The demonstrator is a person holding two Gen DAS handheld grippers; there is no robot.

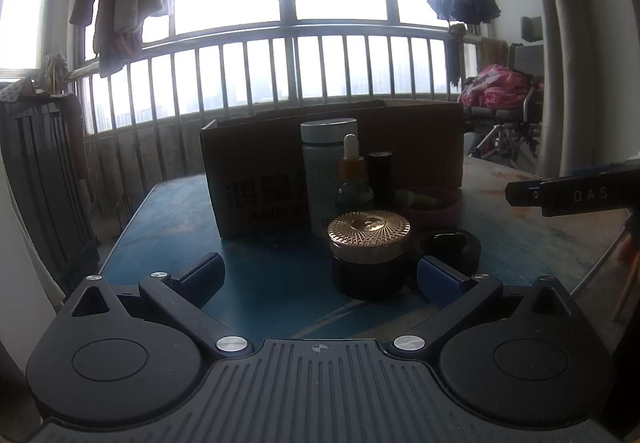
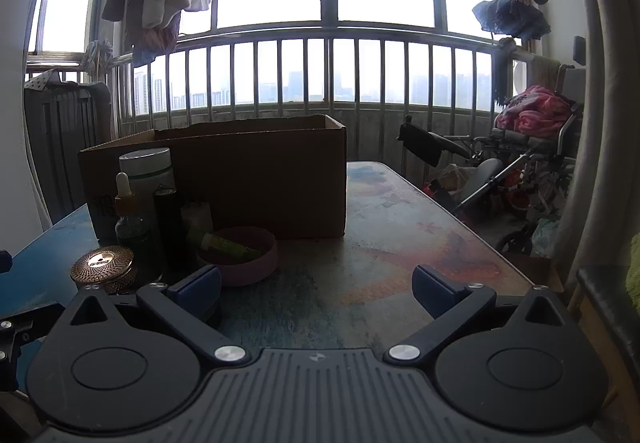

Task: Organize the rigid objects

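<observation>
Both tongs are spread wide with nothing in them. Left tongs (image 1: 320,277) hover low at the gold-lidded jar (image 1: 369,255), centre frame, probably lining up a grab. Right tongs (image 2: 316,285) face bare surface (image 2: 400,227). Cardboard box (image 1: 248,179) sits open-topped behind the bottles, presumably the drop-off.
</observation>
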